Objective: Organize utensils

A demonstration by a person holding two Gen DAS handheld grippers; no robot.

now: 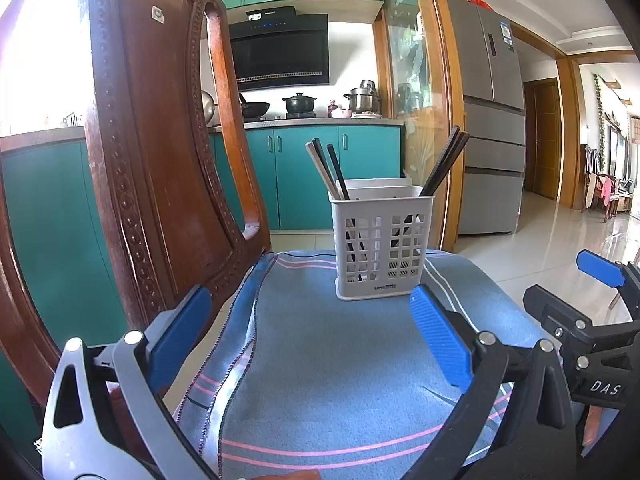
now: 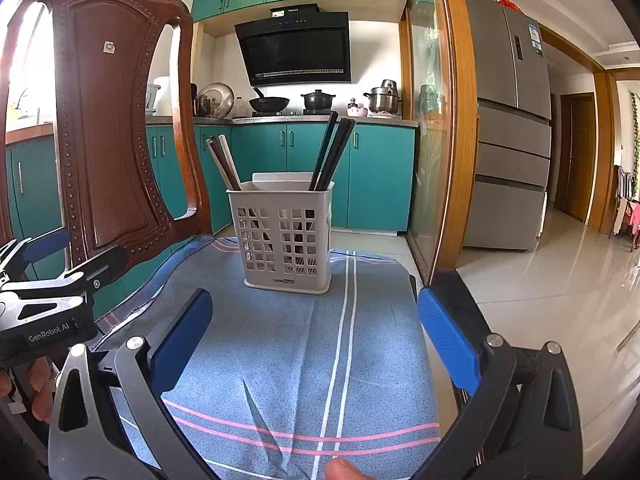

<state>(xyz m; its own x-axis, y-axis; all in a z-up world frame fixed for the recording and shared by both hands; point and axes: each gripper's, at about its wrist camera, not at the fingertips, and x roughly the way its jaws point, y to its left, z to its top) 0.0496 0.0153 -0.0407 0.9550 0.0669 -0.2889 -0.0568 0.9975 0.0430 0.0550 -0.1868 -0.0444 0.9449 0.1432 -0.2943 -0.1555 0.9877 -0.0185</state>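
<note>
The blue cloth (image 2: 280, 340) lies bare before me; the white caddy (image 2: 284, 240) stands at its far end, chopsticks (image 2: 332, 152) already inside. My left tongs (image 1: 312, 332) and right tongs (image 2: 316, 332) gape wide, empty. Sorting looks finished; next I'd check for strays.

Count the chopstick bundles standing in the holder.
2: one bundle leans left from the holder's left corner, the other leans right from its right side. Single sticks overlap; more may be hidden.

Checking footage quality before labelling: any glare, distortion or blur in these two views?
Left wrist: window behind the chair back is blown out white; fisheye bends the edges. Right wrist: floor tiles show glare; the utensil holder and chopsticks stay sharp.
</note>
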